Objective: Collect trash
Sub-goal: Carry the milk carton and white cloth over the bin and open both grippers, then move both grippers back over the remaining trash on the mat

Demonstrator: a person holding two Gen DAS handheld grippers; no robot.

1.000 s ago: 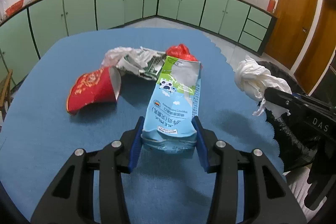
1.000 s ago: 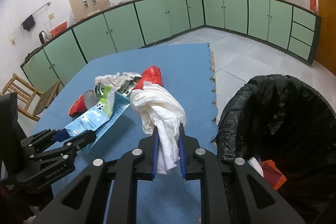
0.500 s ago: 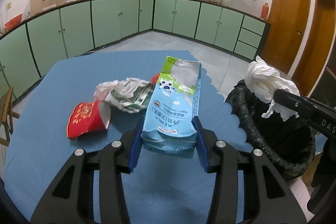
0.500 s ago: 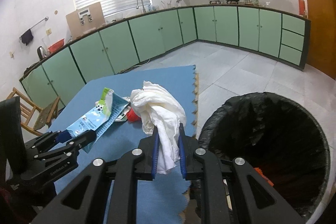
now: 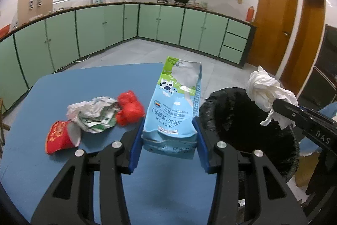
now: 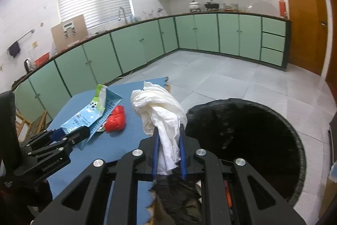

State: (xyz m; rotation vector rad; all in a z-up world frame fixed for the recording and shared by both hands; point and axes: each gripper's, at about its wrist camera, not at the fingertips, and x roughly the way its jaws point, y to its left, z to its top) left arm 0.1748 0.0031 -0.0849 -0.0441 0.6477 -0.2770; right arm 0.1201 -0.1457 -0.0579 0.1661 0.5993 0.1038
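Two grippers, left [image 5: 169, 140] clamping milk carton [image 5: 175, 104], right [image 6: 169, 149] pinching tissue [image 6: 160, 111], bin [image 6: 294, 140] beside

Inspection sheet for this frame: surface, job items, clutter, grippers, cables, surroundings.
Surface: blue table mat, trash lying on it.
Job's things: milk carton, white tissue wad, red paper cup, crumpled wrapper, red plastic wad, black-lined trash bin.
Clutter: nothing seen.
Grippers: left hand-held gripper clamps the carton; right hand-held gripper clamps the tissue beside the bin.
Cables: nothing seen.
Surroundings: green kitchen cabinets, wooden doors.
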